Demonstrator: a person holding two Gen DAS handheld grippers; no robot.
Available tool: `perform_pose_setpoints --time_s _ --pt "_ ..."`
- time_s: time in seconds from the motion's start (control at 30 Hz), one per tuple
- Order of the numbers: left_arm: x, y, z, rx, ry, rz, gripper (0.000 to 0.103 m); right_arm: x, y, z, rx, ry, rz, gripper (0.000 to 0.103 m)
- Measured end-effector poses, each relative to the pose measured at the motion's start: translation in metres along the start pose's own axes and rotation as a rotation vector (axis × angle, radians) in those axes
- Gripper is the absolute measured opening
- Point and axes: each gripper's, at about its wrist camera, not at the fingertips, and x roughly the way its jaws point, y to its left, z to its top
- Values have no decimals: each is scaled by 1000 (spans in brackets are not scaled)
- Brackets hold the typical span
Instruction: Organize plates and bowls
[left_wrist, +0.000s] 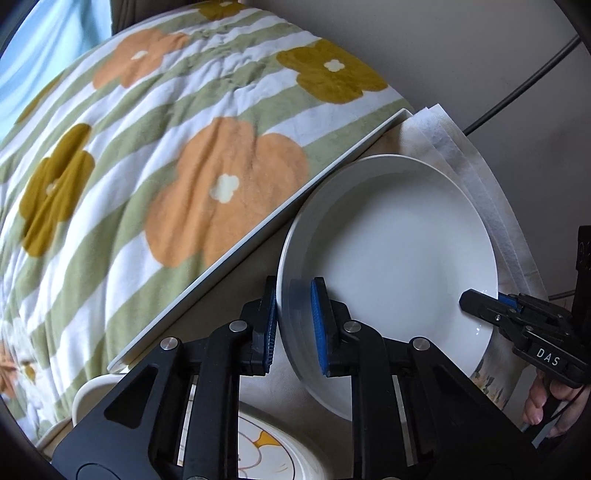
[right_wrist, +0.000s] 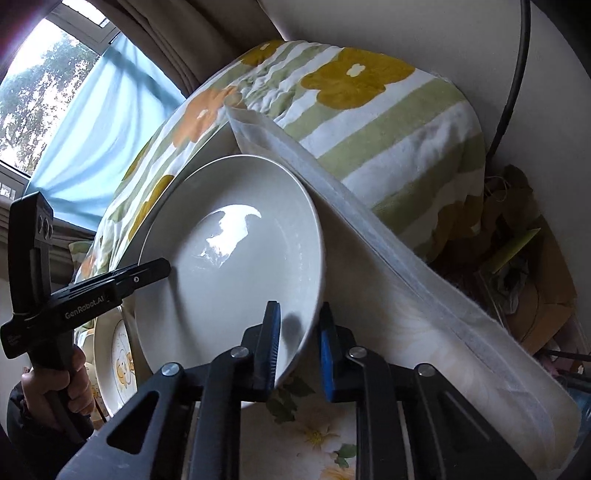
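Note:
A plain white deep plate (left_wrist: 391, 258) (right_wrist: 236, 266) rests on the small table, between both grippers. My left gripper (left_wrist: 293, 328) is shut on its left rim, one blue pad inside the plate and one outside. My right gripper (right_wrist: 299, 350) is shut on the opposite rim in the same way. Each gripper shows in the other's view: the right gripper (left_wrist: 487, 301) at the plate's right edge, the left gripper (right_wrist: 162, 266) at its left edge. A second plate with a yellow flower pattern (left_wrist: 266, 454) (right_wrist: 118, 362) lies close beside the white one, partly hidden by my left gripper.
A bed with a green-striped flower blanket (left_wrist: 166, 166) (right_wrist: 388, 122) runs along the table's white edge (left_wrist: 258, 229). Folded white cloth (left_wrist: 443, 147) (right_wrist: 369, 240) lies behind the plate. A black cable (left_wrist: 517, 92) hangs on the wall. Cardboard clutter (right_wrist: 535, 295) sits at the right.

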Motion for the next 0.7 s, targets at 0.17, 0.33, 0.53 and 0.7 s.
perform_pose_setpoints --time_s 0.17,0.33,0.53,0.7 --pt "-10 -7 -2 17 -23 17 15 -7 -1 1 -23 -18 16 18" --pt "-33 -12 -6 4 -67 30 15 -21 4 1 -66 -45 32 18" --pt "-80 -24 -20 -36 -137 45 15 -54 15 5 -152 -62 57 18" --pt "-133 -39 -51 -110 -206 87 15 -89 26 4 -226 -55 106 18"
